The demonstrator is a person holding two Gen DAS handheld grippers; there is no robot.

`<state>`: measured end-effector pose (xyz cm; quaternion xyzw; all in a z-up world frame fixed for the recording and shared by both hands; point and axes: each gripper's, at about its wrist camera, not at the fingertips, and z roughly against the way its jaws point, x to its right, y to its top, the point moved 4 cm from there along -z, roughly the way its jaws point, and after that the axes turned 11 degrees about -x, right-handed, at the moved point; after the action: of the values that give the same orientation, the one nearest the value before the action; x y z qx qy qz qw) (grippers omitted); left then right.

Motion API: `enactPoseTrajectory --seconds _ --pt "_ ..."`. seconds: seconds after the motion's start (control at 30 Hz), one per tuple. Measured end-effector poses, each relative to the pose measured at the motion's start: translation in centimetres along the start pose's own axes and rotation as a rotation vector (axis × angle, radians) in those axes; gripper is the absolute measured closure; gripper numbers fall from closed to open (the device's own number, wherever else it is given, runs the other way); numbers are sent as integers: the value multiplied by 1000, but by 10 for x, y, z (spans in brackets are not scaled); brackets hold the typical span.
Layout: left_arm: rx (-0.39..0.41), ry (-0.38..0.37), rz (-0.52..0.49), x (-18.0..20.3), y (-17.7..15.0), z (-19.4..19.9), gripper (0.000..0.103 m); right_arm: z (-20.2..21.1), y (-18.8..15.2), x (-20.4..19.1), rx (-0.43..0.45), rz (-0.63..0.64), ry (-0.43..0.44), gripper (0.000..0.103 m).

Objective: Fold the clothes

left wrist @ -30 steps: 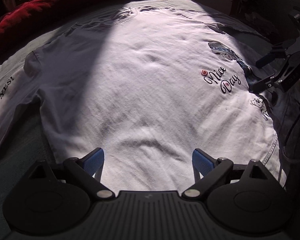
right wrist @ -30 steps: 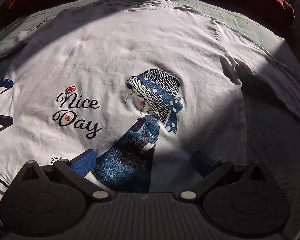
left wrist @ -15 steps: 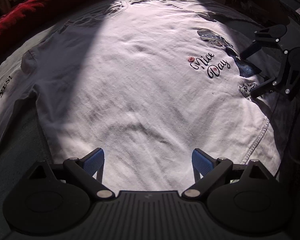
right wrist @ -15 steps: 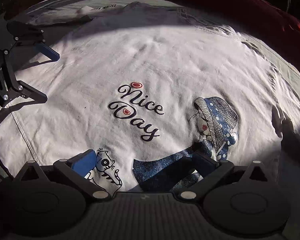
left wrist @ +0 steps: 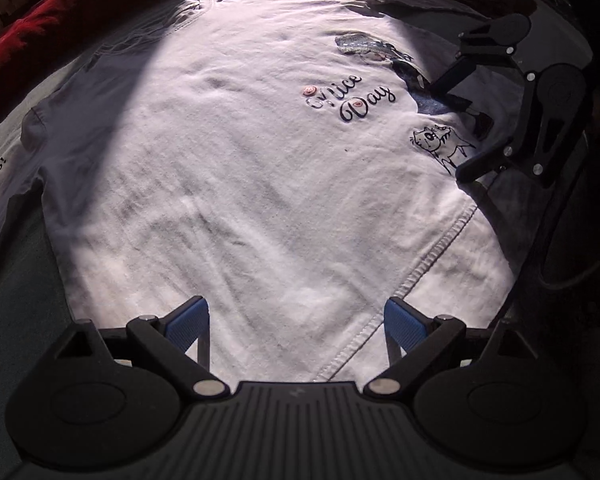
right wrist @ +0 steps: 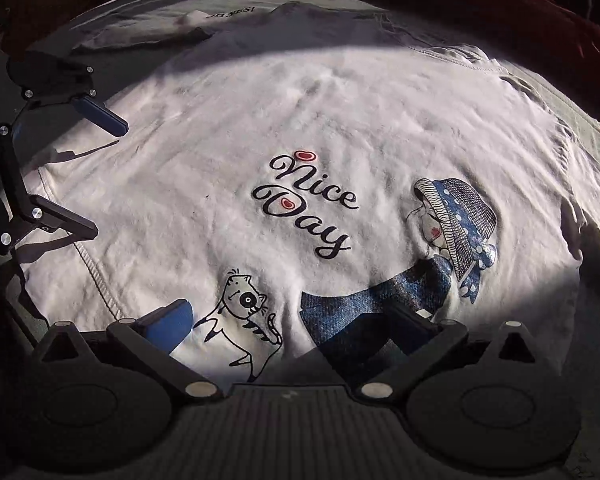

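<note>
**Both hand-held grippers staging at the hem**

Right now the white T-shirt (left wrist: 228, 168) is lying flat, print up, on the bed (left wrist: 16, 320). Left hand-held gripper (left wrist: 296, 330) and right hand-held gripper (right wrist: 288, 326) are hovering spread wide, empty, straddling the hem (left wrist: 428, 264), probably lining up a pinch.

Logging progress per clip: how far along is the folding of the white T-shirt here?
Done: the white T-shirt lies spread flat, print side up, with no fold in it. In hand: nothing is gripped; the left gripper and right gripper are both open, low over the shirt's bottom hem. Left: grasping the hem and every fold. A second garment lies beyond, also unfolded.
</note>
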<state>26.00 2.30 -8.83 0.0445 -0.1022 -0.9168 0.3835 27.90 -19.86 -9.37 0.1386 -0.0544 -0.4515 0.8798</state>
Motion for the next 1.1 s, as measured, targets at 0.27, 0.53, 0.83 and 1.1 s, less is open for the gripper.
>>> enactPoseTrajectory --seconds 0.27,0.53,0.83,1.1 --pt "6 13 10 13 -12 20 9 13 -50 4 -85 -9 -26 0" --pt "-8 2 2 32 -19 4 8 9 -55 3 -66 -14 -35 0" --pt "-41 51 96 1 -17 15 9 9 -58 1 -36 -24 -48 0" --pt "11 20 263 -37 -5 32 11 9 -57 2 -48 -23 -42 0"
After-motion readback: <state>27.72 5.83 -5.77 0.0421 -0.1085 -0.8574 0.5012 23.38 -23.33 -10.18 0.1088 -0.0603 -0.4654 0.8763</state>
